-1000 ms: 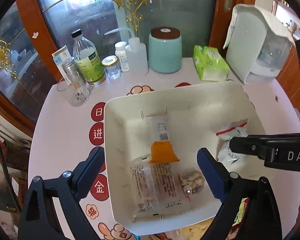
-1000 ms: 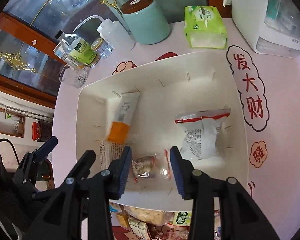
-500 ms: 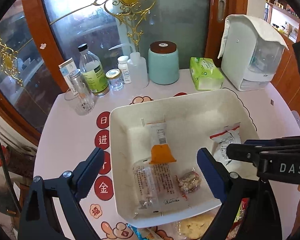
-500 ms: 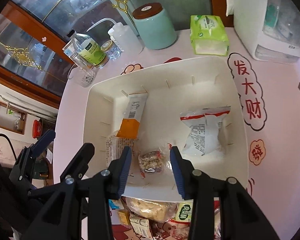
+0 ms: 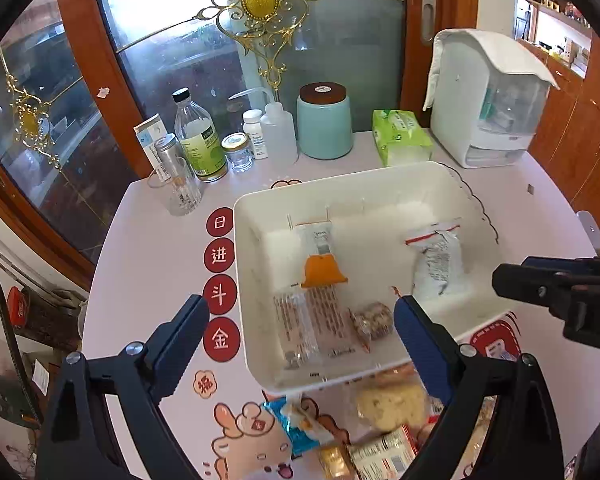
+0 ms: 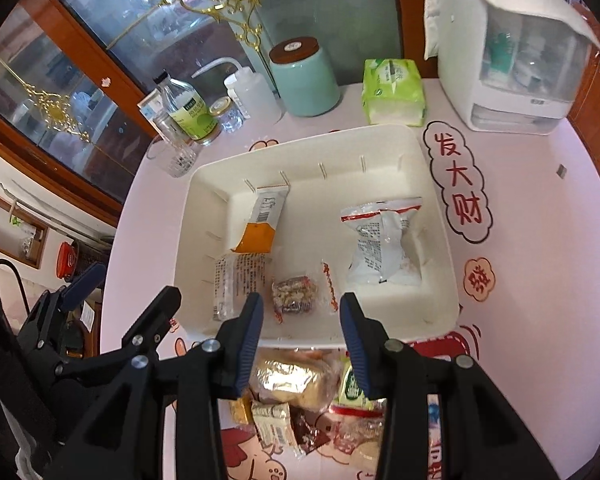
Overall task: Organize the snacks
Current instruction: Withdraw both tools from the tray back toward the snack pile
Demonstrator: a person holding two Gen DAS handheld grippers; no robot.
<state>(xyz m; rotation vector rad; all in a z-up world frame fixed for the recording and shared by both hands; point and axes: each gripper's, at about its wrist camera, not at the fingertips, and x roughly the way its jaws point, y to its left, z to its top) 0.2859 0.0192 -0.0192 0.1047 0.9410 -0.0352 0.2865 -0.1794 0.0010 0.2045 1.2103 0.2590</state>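
Observation:
A white bin [image 5: 256,204] [image 6: 440,184] sits on the pink table. In it lie an orange-and-white sachet [image 5: 320,256] [image 6: 262,220], a clear printed packet [image 5: 312,324] [image 6: 236,280], a small nut bar in a clear wrapper [image 5: 372,320] [image 6: 296,294] and a white bag with a red stripe [image 5: 436,260] [image 6: 380,248]. A heap of loose snacks [image 5: 384,420] [image 6: 300,392] lies in front of the bin. My left gripper [image 5: 300,332] hangs open over the bin's near left part, with nothing between its fingers. My right gripper [image 6: 302,324] is open above the bin's near wall, also holding nothing.
At the back stand a teal jar [image 5: 324,124], a squeeze bottle [image 5: 278,132], a green-label bottle [image 5: 200,140], small jars, a glass mug [image 5: 180,192], a green tissue pack [image 5: 400,136] and a white dispenser [image 5: 488,100]. A glass cabinet rises behind the table.
Both grippers have risen and drawn back from the bin. The bin looks smaller and farther, and the heap of loose snacks has come into view in front of it. Neither jaw has changed its width.

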